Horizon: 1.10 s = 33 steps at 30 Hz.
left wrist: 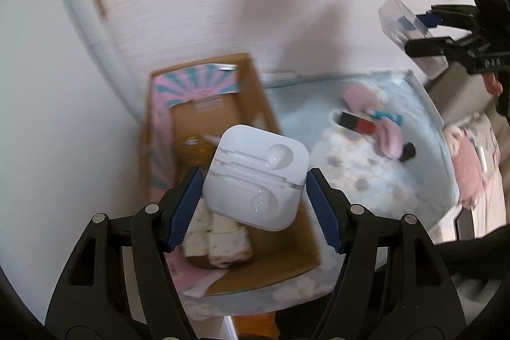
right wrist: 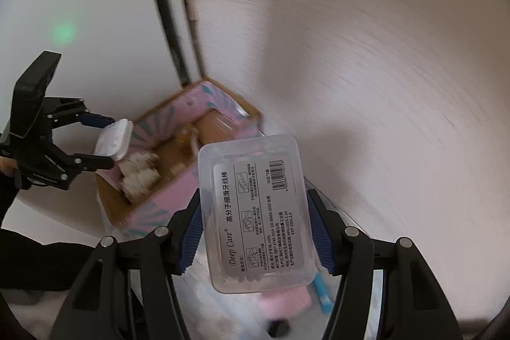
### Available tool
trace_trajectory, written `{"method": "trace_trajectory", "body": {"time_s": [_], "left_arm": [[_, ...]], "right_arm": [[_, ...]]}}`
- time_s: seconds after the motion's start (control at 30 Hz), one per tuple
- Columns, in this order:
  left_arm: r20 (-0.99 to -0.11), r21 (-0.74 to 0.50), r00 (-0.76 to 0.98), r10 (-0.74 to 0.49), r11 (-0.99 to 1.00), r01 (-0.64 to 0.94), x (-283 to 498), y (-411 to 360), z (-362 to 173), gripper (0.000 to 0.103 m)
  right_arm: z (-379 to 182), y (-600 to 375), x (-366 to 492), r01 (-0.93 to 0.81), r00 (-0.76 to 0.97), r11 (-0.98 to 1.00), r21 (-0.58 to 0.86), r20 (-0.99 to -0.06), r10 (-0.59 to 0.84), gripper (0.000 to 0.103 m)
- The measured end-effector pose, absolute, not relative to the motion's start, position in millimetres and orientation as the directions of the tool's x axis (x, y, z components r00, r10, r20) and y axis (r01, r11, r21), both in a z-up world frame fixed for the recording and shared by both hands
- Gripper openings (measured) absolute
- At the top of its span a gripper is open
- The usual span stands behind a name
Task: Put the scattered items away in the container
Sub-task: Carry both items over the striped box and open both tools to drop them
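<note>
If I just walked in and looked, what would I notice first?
First, the white earphone case held up between the left gripper fingers, right above the open cardboard box with pink and blue flaps. Next, the clear plastic floss-pick box with a barcode label, clamped in the right gripper over the table. Small things still lie on the pale blue tablecloth.

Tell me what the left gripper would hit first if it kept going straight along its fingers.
Probably the open cardboard box: the left gripper, holding the white earphone case, points into it, toward the folded cloth at the bottom. Depth is hard to judge.
</note>
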<state>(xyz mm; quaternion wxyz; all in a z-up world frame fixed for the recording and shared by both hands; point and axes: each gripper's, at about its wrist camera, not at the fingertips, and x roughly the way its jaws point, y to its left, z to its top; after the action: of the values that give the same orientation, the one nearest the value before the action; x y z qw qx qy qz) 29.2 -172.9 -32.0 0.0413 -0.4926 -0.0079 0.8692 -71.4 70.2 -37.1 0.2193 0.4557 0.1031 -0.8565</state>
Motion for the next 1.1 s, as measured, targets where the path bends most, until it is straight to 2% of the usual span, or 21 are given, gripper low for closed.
{"method": "trace_trajectory", "body": {"time_s": [0.17,0.5,0.77,1.1], "left_arm": [[-0.864,-0.048,-0.502,0.039,-0.999,0.005,35.8,-205.4,-37.3,0.064],[-0.900,-0.083,-0.432,0.054,-0.995,0.050,43.2,-227.4,-80.1,0.064],[-0.920,-0.103,-0.383,0.076,-0.993,0.050,41.2,-229.4,-111.0,0.064],[-0.922,-0.131,-0.371,0.112,-0.991,0.027,33.2,-233.1,-119.1,0.065]], "right_arm": [[-41.8,9.9,-100.4,0.540,-0.445,-0.840,0.050,-0.830,-0.336,0.056],[-84.2,-82.4,-145.5,0.608,-0.330,-0.785,0.116,-0.863,-0.382,0.056],[-115.4,-102.8,-156.5,0.607,-0.273,-0.783,0.138,-0.889,-0.369,0.056],[-125.3,-104.5,-167.2,0.578,-0.262,-0.804,0.139,-0.901,-0.345,0.057]]}}
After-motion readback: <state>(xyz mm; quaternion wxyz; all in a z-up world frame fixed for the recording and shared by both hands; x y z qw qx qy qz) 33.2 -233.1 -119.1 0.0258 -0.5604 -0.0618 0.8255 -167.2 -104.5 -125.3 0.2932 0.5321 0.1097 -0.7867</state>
